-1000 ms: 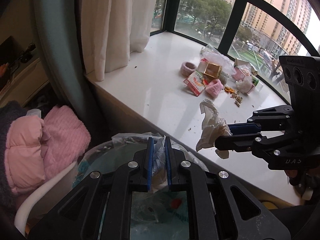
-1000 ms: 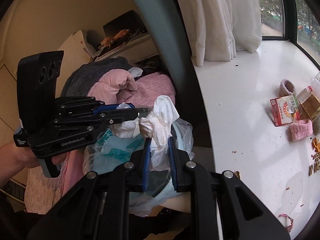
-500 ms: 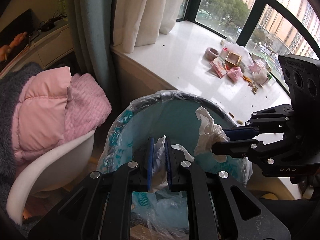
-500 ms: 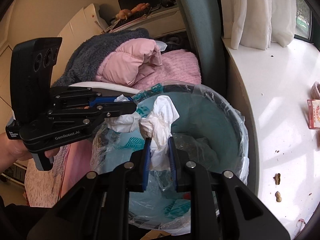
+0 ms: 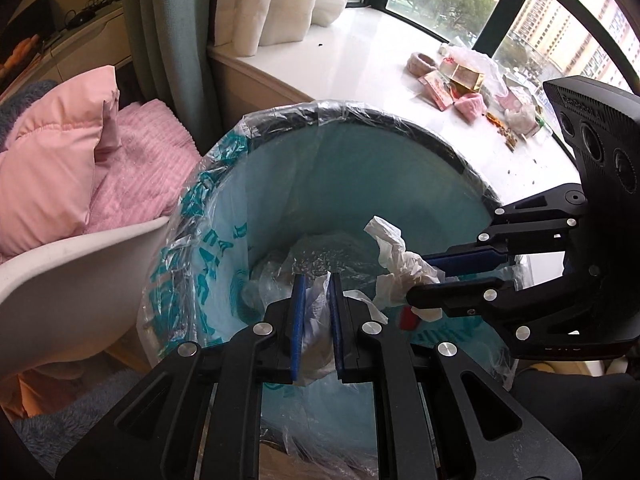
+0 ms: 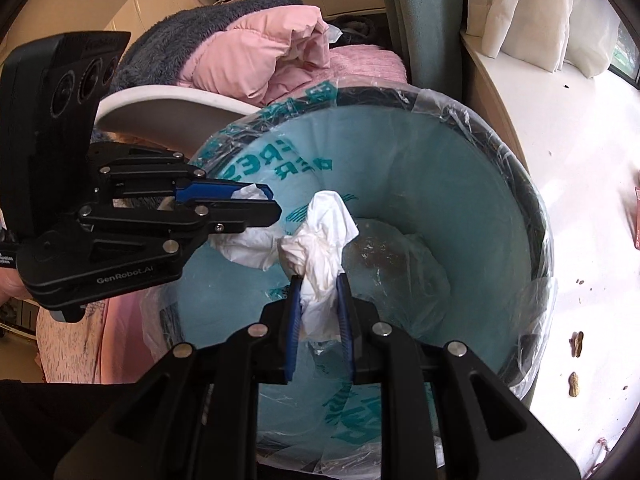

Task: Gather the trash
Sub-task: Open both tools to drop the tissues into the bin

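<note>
the mouth of the bin is wide open in the middle of both frames, and the teal liner falls clear to a few crumpled bags at the bottom. above that opening the left gripper and right gripper crowd close together, each clamped on a white tissue wad, so little room lies between them. at left of the left-wrist frame the white chair piled with pink bedding presses against the rim. at upper right the white windowsill lies open up to a litter cluster. peanuts sit just beside the bin at lower right of the right-wrist frame.
</note>
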